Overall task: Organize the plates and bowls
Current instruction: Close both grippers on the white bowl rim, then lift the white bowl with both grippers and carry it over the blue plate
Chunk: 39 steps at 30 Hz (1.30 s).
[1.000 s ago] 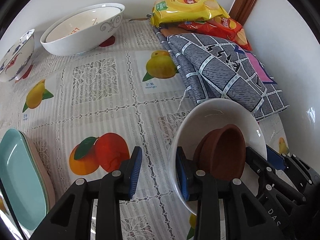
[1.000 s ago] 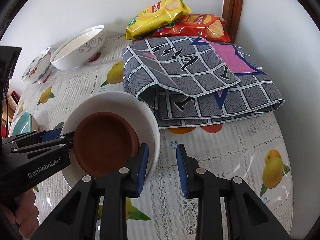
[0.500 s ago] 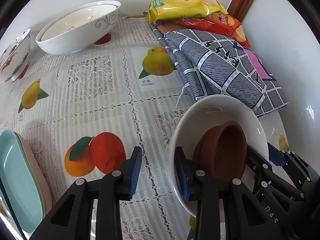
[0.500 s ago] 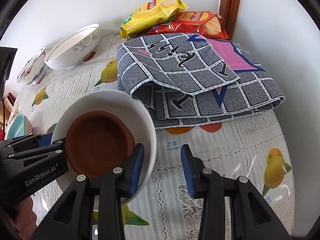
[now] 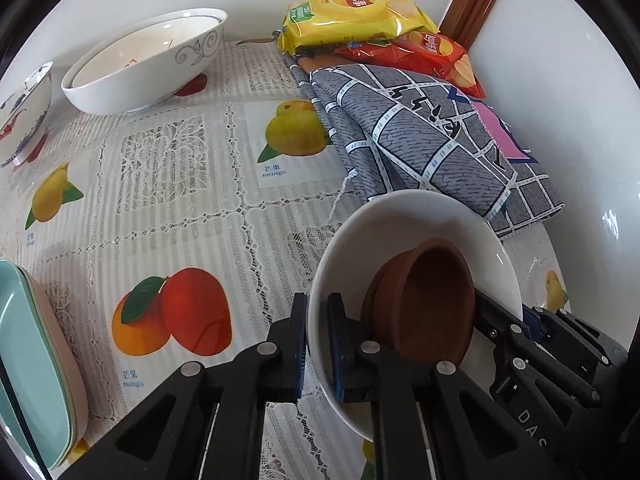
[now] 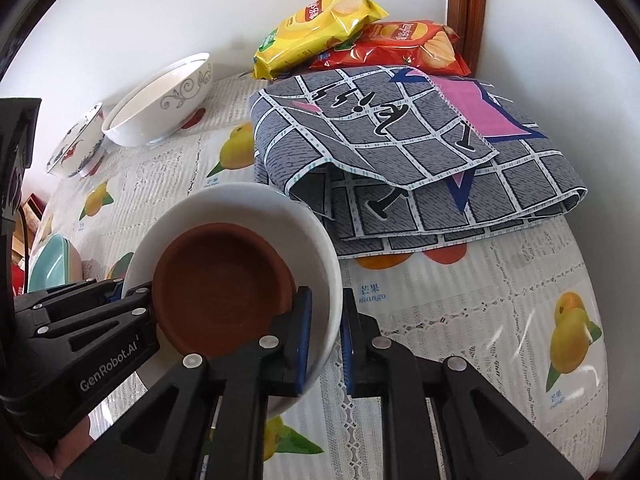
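Both tongs grip the same white bowl point(image 5: 404, 224) by its rim, from opposite sides. Left tongs point(image 5: 317, 344): narrow, pads pinching the near rim wall, one pad inside and one outside. Right tongs point(image 6: 325, 340): jaws closing on the opposite rim, wall between the pads and apparently pinched. The bowl sits near the tabletop point(image 5: 192, 208) edge, just beside the folded cloth point(image 6: 420, 152); whether its foot is on the tabletop or off it I cannot tell.

Contents: a brown clay dish point(image 6: 222, 284) lies loose inside the white bowl, tipped against the wall on the left tongs' side. Nothing holds it.

Risks, as judged:
- Uneven lift between the two hands would tilt the bowl; the loose dish could slide, knock the glazed wall, or ride out over the rim.
- Thin pinch on smooth glaze; the bowl could rotate or slip between the pads.
- Far rim is close to the cloth and could snag its fold on the way up.

Other containers: two large white bowls point(image 5: 148, 60) nested at the back, no food visible in them. A small patterned bowl point(image 5: 24, 112) to their left, contents hidden. Stacked teal and pink plates point(image 5: 36, 364) at the left edge, top one bare. Chip bags point(image 6: 352, 40) lie in the far corner.
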{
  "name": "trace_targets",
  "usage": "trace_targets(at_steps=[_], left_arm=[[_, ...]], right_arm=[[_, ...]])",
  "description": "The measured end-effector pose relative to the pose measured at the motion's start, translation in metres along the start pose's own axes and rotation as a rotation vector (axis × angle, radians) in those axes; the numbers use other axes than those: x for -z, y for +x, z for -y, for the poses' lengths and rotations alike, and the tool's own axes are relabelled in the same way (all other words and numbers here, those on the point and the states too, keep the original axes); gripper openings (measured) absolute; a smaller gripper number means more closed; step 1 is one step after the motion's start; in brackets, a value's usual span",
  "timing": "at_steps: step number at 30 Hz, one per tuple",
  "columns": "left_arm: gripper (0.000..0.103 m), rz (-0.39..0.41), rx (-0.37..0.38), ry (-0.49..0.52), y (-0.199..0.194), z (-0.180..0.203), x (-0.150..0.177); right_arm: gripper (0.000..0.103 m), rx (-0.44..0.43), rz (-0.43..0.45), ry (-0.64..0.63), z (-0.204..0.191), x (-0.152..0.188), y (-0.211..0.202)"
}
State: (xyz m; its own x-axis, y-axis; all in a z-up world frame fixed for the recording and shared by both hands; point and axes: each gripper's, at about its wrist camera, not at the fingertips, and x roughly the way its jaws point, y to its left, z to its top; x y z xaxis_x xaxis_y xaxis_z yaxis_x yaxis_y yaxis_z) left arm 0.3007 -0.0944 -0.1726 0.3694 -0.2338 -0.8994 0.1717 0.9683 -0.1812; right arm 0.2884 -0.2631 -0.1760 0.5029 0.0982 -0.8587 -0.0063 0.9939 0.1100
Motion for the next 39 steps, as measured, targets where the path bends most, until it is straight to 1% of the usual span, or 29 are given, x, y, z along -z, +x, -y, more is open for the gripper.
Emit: trace_targets(at_steps=[2, 5, 9, 14, 18, 24, 29, 31, 33, 39], left_arm=[[0.01, 0.003, 0.009, -0.003, 0.0, -0.002, 0.0], [0.01, 0.005, 0.003, -0.002, -0.002, -0.003, 0.002], [0.009, 0.004, 0.014, -0.01, -0.006, -0.007, 0.006], [0.008, 0.013, 0.009, -0.009, -0.018, -0.01, 0.012], [0.008, 0.006, 0.013, -0.02, -0.024, -0.013, 0.019], [0.008, 0.017, 0.009, -0.014, -0.037, -0.013, 0.03], [0.008, 0.027, -0.006, -0.012, -0.046, -0.011, 0.032], [0.008, 0.032, -0.001, -0.028, -0.049, -0.013, 0.032], [0.008, 0.031, 0.009, -0.029, -0.051, -0.015, 0.033], [0.008, 0.051, 0.0, -0.017, -0.063, -0.015, 0.037]], right_arm=[[0.013, -0.017, -0.001, 0.024, 0.003, 0.0, 0.0], [0.012, -0.011, 0.005, 0.027, 0.001, 0.002, -0.002], [0.011, -0.017, 0.013, 0.042, 0.0, 0.006, -0.006], [0.009, -0.018, 0.018, 0.055, -0.002, 0.011, -0.014], [0.009, -0.026, 0.01, 0.062, -0.003, 0.015, -0.019], [0.008, -0.037, 0.014, 0.077, -0.006, 0.024, -0.029], [0.008, -0.033, 0.03, 0.081, -0.01, 0.028, -0.04], [0.008, -0.026, 0.024, 0.07, -0.014, 0.03, -0.04], [0.008, -0.037, 0.029, 0.087, -0.012, 0.03, -0.043], [0.008, -0.036, 0.044, 0.086, -0.017, 0.03, -0.054]])
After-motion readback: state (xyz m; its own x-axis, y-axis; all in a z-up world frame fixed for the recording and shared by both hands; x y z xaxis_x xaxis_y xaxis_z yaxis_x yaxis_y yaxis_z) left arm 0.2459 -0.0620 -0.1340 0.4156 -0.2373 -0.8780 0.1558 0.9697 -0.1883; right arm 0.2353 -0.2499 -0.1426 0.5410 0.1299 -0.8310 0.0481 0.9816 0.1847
